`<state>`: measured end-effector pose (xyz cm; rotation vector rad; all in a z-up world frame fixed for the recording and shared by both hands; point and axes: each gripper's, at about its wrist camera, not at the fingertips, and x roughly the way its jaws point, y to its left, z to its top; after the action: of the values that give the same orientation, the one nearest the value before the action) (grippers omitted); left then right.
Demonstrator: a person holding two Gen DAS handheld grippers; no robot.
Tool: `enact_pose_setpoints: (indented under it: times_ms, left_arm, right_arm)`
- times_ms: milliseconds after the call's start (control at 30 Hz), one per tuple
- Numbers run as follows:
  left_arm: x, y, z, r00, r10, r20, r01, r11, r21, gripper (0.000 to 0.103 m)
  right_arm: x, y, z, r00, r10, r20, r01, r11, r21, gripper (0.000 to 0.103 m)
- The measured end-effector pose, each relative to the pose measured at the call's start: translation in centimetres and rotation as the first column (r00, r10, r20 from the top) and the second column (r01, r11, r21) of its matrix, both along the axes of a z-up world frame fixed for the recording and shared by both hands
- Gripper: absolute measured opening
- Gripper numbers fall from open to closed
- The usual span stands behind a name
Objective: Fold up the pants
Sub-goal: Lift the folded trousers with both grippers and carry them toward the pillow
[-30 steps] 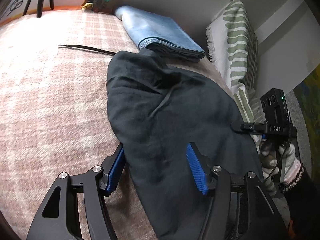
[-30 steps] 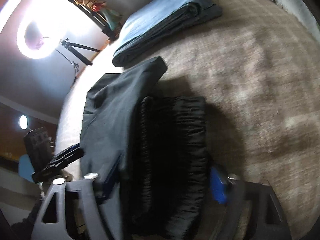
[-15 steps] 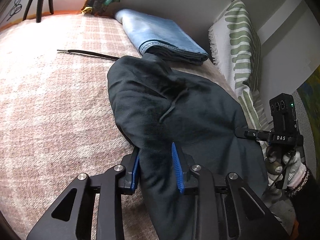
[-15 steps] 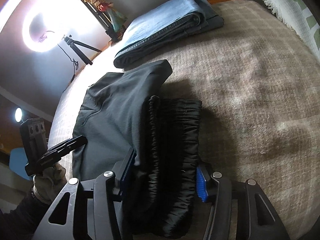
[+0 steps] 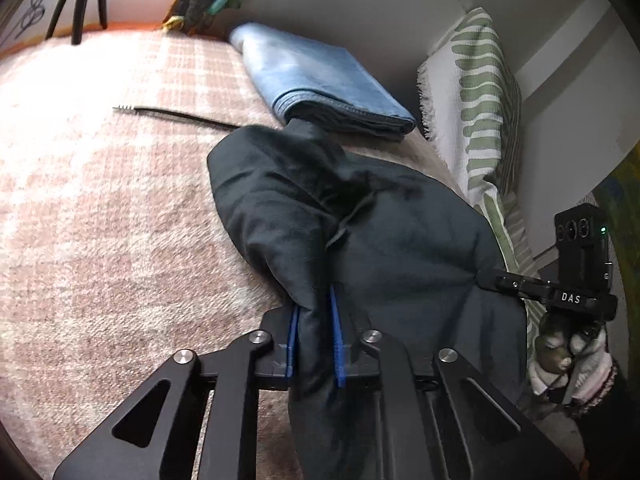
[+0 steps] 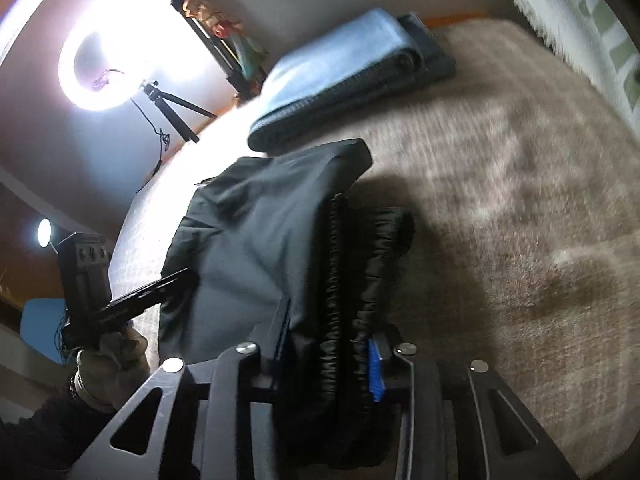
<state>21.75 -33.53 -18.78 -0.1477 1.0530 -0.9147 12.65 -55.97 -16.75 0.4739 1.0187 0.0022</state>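
Since 1.0 s ago both jaw pairs have closed from wide open onto the dark charcoal fabric pants. Left gripper pinches a bunched fold between blue pads; right gripper clamps the gathered black elastic waistband. Pants lie on the pink plaid blanket, near the folded blue jeans; striped green-white pillow beyond.

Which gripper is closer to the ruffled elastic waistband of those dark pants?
Right. The right gripper is clamped on the waistband; the left gripper pinches plain fabric at the opposite edge of the dark pants.
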Motion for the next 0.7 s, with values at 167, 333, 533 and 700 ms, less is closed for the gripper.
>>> enact_pose_setpoints:
  times_ms: [167,333,533,700]
  left_arm:
    - [-0.6,0.3,1.5,0.998,-0.018,0.057,0.019,1.0,-0.019,0.007]
    - [-1.0,0.8,3.2,0.994,-0.035,0.105,0.039,0.999,-0.036,0.006]
    - [-1.0,1.1,5.4,0.987,-0.04,0.154,0.05,0.997,-0.064,0.006]
    - [-0.1,0.8,7.1,0.981,-0.04,0.189,0.055,0.995,-0.078,0.006]
  right_arm:
    - [-0.1,1.2,1.5,1.0,-0.003,0.015,0.004,0.998,-0.055,0.026]
    - [-0.1,2.4,3.7,0.999,0.006,0.051,-0.001,0.995,-0.096,0.026]
    - [0.5,3.6,6.6,0.995,0.019,0.093,-0.005,0.989,-0.147,0.025]
    - [1.5,3.9,9.0,0.99,0.025,0.137,-0.001,0.985,-0.172,0.025]
